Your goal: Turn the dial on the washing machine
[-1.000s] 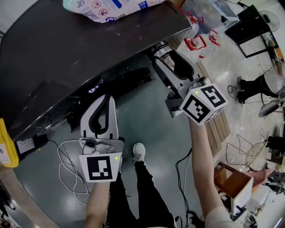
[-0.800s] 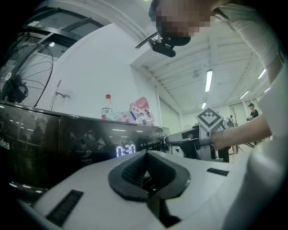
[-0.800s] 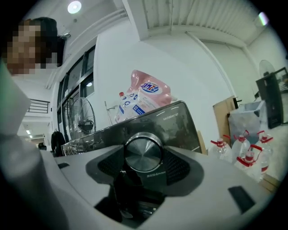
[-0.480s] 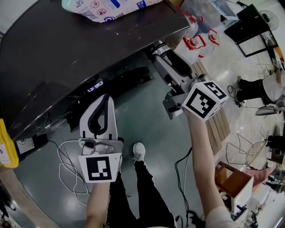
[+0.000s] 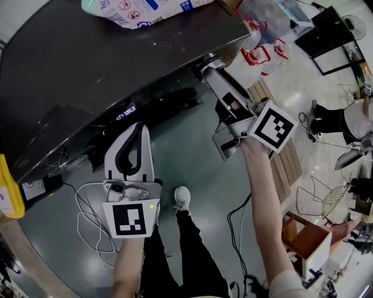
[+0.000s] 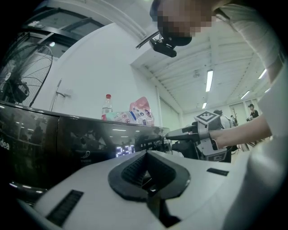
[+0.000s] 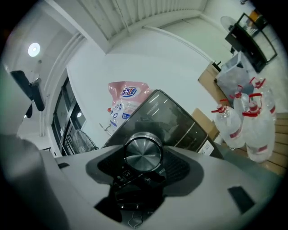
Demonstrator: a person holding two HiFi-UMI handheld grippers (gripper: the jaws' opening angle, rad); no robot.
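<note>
There were one washing machine, one dial, one detergent bag and two tools: left tool, right tool.

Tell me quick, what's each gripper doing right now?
Left gripper: closed, empty.
Right gripper: closed on the dial.

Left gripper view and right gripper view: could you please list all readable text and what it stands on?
"2:30": lit digits on the display of the washing machine; last digits uncertain.
"idea": on the machine's front, cut off by the picture's edge.
On the pink bag: blue print too blurred to read.
Labels beside the dial: too small to read.
</note>
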